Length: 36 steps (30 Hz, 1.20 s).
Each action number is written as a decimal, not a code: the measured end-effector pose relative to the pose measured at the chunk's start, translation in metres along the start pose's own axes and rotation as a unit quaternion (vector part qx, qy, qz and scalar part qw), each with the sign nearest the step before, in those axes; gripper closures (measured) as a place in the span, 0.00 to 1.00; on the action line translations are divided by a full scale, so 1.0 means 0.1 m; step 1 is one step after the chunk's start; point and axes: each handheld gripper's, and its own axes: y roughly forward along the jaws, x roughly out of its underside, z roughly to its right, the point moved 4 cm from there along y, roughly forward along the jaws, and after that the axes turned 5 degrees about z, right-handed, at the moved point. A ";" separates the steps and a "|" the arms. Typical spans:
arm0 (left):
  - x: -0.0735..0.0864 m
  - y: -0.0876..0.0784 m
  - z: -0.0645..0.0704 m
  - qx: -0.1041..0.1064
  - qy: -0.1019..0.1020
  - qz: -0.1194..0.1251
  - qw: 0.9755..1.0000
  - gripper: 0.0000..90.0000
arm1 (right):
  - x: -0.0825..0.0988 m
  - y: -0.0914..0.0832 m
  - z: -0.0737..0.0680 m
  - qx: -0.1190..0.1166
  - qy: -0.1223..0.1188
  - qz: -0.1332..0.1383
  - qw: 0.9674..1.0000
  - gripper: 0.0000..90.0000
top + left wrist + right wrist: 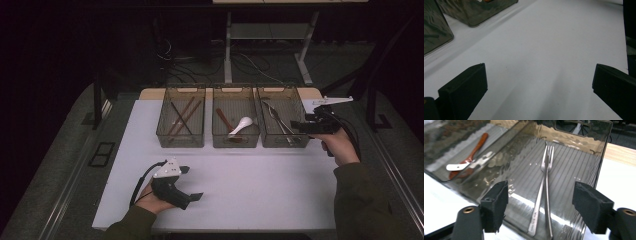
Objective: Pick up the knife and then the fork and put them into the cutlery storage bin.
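Three translucent bins stand in a row at the back of the white table [260,185]. Two metal forks [546,170] lie side by side in the right bin [283,141]. My right gripper [296,126] hovers at that bin's right front corner, pointing left over it. In the right gripper view its jaws [541,195] stand open above the fork handles, with nothing between the pads. My left gripper [192,182] rests near the table's front left, open and empty, and the left gripper view shows bare tabletop between its jaws [539,82].
The middle bin [235,141] holds a white spoon [243,123] and a brown spoon [223,120]. Brown and dark chopsticks [182,117] lie in the left bin [180,141]. Beyond the table's far edge are desk legs and cables on the floor.
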 end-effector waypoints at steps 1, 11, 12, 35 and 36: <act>0.00 0.00 0.00 0.000 0.001 0.000 1.000 0.00 | 0.01 -0.03 -0.02 -0.001 0.001 0.004 1.000 0.31; 0.02 -0.01 -0.01 0.002 -0.003 -0.005 1.000 0.00 | 0.22 -0.27 -0.26 -0.044 -0.014 0.043 0.998 0.22; 0.02 -0.01 -0.01 0.002 -0.003 -0.004 1.000 0.00 | 0.25 -0.29 -0.29 -0.047 -0.016 0.043 0.998 0.22; 0.01 -0.06 0.00 -0.006 0.001 -0.004 1.000 0.00 | 1.05 -0.48 -0.82 -0.108 -0.055 0.051 0.991 0.21; 0.01 -0.06 0.00 -0.006 0.002 -0.004 1.000 0.00 | 1.07 -0.49 -0.83 -0.109 -0.058 0.051 0.991 0.20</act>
